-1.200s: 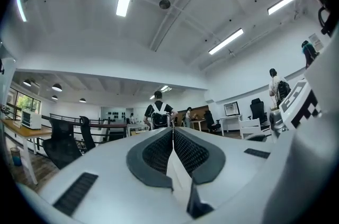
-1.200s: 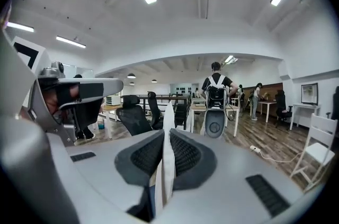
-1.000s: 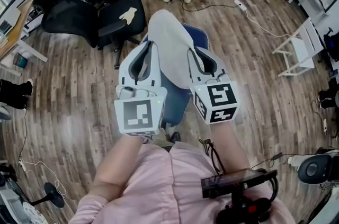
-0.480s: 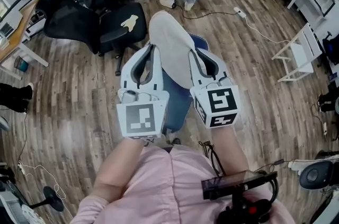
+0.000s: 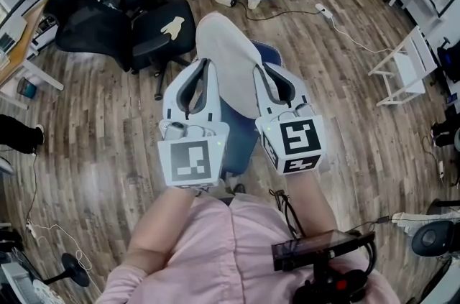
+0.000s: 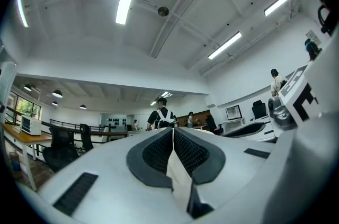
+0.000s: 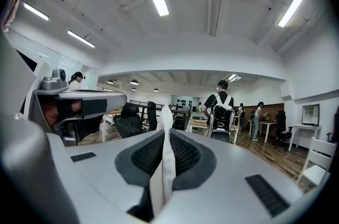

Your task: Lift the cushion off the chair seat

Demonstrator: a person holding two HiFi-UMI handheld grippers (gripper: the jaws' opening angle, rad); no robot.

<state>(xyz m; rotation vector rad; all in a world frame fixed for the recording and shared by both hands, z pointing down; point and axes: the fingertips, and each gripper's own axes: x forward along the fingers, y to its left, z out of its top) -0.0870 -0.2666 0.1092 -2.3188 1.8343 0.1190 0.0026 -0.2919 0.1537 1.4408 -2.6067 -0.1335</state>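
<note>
The left tool (image 5: pixel 195 77) and right tool (image 5: pixel 270 80) are each pinching an edge of the cushion (image 5: pixel 226 62). Raising both evenly above the chair seat (image 5: pixel 272 51) should prevent slipping.

A black office chair (image 5: pixel 154 37) stands on plank floor (image 5: pixel 100 130); well right of it, a power strip (image 5: pixel 322 8) and white stand (image 5: pixel 407 65).

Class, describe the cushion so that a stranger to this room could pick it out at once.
On the wooden floor ahead of the person stands a blue chair. Above its seat, gripped at one edge by the left hand-held gripper and at the other by the right hand-held gripper, is the cushion. It alone is a pale off-white slab; the office chairs beside it are black.
</note>
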